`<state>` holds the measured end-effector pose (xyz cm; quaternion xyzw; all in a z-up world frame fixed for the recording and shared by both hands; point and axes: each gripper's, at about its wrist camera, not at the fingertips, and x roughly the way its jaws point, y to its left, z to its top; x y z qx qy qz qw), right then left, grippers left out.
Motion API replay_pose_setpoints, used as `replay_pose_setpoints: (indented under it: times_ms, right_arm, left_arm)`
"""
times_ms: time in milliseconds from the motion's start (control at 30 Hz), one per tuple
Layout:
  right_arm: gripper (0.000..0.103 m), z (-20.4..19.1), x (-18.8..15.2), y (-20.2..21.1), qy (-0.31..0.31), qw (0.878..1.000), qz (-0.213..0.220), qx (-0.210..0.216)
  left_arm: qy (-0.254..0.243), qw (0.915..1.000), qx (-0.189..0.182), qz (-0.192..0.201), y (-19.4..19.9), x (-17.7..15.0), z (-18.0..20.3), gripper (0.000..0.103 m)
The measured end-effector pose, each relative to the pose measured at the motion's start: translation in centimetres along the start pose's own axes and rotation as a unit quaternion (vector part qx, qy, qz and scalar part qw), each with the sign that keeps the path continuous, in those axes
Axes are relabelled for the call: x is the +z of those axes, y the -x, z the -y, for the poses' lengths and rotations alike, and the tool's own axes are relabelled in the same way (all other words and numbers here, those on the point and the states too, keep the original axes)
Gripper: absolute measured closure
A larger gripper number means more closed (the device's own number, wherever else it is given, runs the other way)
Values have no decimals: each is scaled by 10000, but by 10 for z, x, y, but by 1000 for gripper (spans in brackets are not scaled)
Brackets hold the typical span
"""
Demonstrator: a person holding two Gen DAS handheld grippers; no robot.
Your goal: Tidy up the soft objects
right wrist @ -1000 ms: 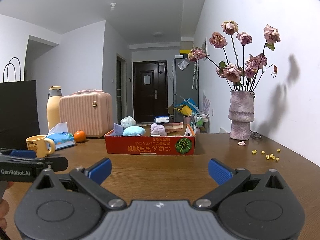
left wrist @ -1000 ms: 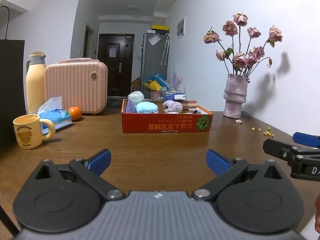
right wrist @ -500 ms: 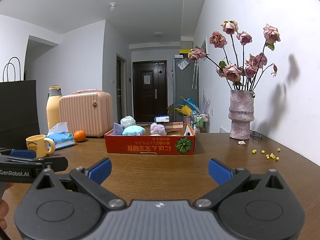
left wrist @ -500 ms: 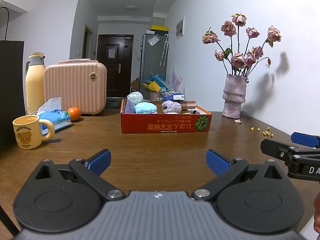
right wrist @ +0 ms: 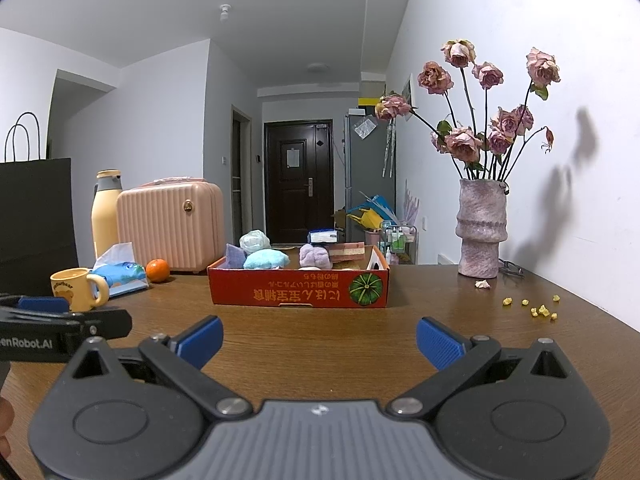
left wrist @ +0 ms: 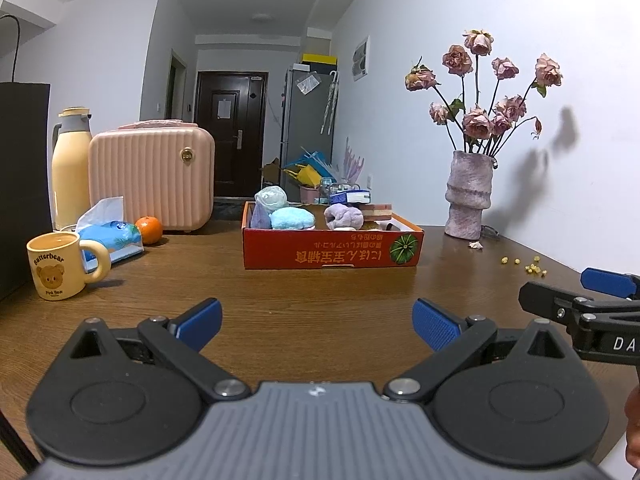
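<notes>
While both tools hover short of the red box [left wrist: 332, 246] | left gripper [left wrist: 316, 318] wide, empty | right gripper [right wrist: 319, 340] wide, empty | advice: approach level, pinch one soft toy [left wrist: 292, 218] mid-body, lift clear of box wall.

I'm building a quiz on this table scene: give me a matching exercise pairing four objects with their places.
Things:
1. round orange fruit
2. light blue fluffy soft toy
3. yellow bear-print ceramic mug
4. scattered yellow crumbs

Places:
A. inside the red cardboard box
B. on the table near the right wall
C. nearest on the table's left side
D. beside the blue tissue pack

Pairs: 1-D, 2-A, 3-C, 4-B
</notes>
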<state>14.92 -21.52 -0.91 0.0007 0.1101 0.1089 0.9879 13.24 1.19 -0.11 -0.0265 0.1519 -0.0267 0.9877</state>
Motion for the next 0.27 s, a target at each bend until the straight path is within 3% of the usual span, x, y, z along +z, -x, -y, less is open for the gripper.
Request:
replay_pose_setpoints:
  times_ms: [267]
  right_arm:
    - [0,1,-2,-1,-5,10000,-12,-4]
  left_arm:
    - [-26,10000,16,10,-1,-1,1,0]
